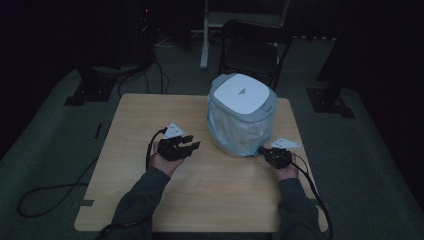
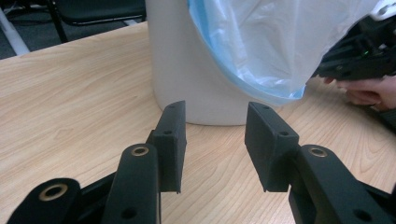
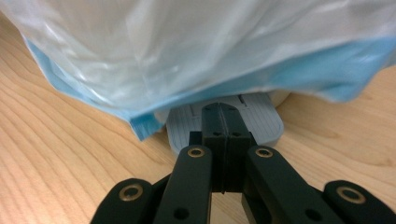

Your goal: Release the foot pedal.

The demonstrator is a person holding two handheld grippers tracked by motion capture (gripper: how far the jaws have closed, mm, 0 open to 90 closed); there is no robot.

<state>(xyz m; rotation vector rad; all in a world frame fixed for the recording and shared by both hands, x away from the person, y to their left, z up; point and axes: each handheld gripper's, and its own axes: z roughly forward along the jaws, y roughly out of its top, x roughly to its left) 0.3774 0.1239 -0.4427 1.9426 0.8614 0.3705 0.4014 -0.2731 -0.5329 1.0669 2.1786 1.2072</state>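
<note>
The right gripper [image 3: 223, 140], jaws pressed together, rests its tips on the bin [image 1: 241, 114]'s pedal [image 3: 225, 122] directly ahead; push straight down. The left gripper [image 2: 215, 140], jaws spread, waits empty beside the bin.

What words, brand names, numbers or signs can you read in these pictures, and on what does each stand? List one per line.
Small dark mark on the white lid of the bin: too small and blurred to read.
Bin bag, pedal, table: no writing.
</note>
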